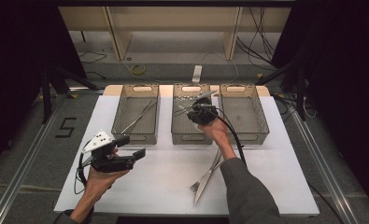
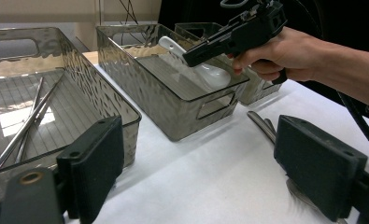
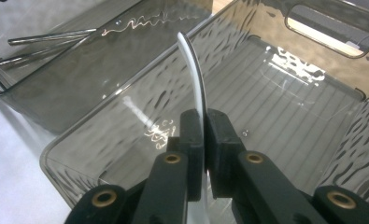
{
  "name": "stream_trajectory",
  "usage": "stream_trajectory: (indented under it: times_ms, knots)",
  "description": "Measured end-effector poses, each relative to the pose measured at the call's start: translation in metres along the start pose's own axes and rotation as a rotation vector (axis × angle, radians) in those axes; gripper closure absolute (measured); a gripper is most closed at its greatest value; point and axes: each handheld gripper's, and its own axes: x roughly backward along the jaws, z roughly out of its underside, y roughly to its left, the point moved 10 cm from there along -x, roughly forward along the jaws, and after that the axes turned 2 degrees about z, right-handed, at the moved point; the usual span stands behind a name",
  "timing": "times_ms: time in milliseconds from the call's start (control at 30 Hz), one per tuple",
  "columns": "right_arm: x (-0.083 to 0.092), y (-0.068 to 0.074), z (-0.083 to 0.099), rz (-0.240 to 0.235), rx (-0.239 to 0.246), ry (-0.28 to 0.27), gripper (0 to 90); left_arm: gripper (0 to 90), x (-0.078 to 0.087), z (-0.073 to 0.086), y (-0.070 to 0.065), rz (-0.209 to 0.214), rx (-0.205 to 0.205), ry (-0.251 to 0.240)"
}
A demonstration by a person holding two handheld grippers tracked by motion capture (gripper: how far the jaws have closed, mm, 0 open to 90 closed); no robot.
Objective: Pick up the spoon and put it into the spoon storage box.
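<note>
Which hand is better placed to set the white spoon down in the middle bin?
Right: its tongs already clamp the white spoon above the middle bin.

Overhead, two close jaw-level views

Off-task stuff on my table: left bin point(image 1: 135, 116) upper left of center holds 2 metal chopsticks point(image 1: 138, 117) lying diagonal. Right bin point(image 1: 244, 112), upper right of center. Fork point(image 1: 197, 183) and knife point(image 1: 208, 179) lie together on the white mat point(image 1: 163, 182), lower center. A "5" floor marking point(image 1: 66, 127) at left.
</note>
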Motion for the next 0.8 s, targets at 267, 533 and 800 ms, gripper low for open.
stream_trajectory:
  times_ms: [267,533,800]
  knots:
    - [-0.006,0.003,0.002,-0.003,0.005,0.016,84.8,15.5,0.0,0.0,0.0,-0.001,0.002,0.001]
    - [0.003,0.002,-0.005,-0.019,-0.006,-0.021,75.7,15.5,0.0,0.0,0.0,-0.001,-0.001,0.003]
    - [0.018,0.004,-0.007,-0.049,-0.006,-0.043,60.9,15.5,0.0,0.0,0.0,0.0,0.001,0.003]
